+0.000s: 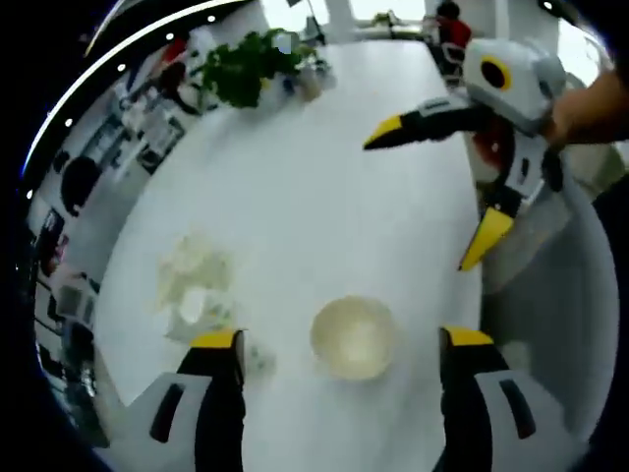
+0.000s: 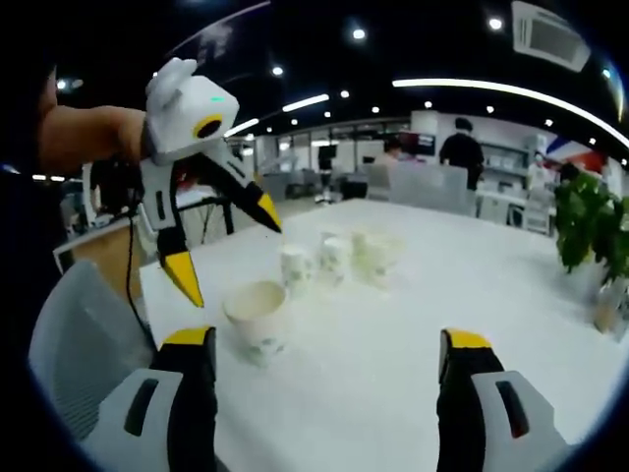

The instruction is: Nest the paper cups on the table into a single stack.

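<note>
**Both claws apart over the desk, cups not yet nested**

Left claw (image 1: 341,346): jaws wide apart, nothing between the yellow tips but the lone cup (image 1: 355,336), seen from above w/ its mouth open to the camera. Tips don't touch the cup; it stands upright on the desk (image 1: 295,197) roughly midway between them. In the right gripper view the same claw (image 2: 231,251) hangs above that cup (image 2: 257,317), jaws spread, one yellow tip pointing down just left of the rim, the other out over the desk (image 2: 472,295). A hand (image 2: 88,133) grips its white body.

Right claw (image 2: 329,349): jaws also apart, empty, low over the near desk edge. In the left gripper view it comes in from the right (image 1: 432,187), open, tips well apart, held over the desk's right edge by a hand (image 1: 590,103).

Cups: lone cup sits near the desk corner closest to both claws. Other cups (image 2: 339,258) stand in a loose cluster further in, near each other, approx 3–4 but can't tell exactly; in the left gripper view that cluster (image 1: 195,280) is washed out, left of the lone cup, beside the left jaw tip.

Further out: potted plant (image 1: 246,64) at the far desk end; same plant (image 2: 590,221) at the right desk edge in the right gripper view. Grey chair back (image 2: 74,334) by the near corner. Office w/ ceiling lights and people standing beyond the desk.
</note>
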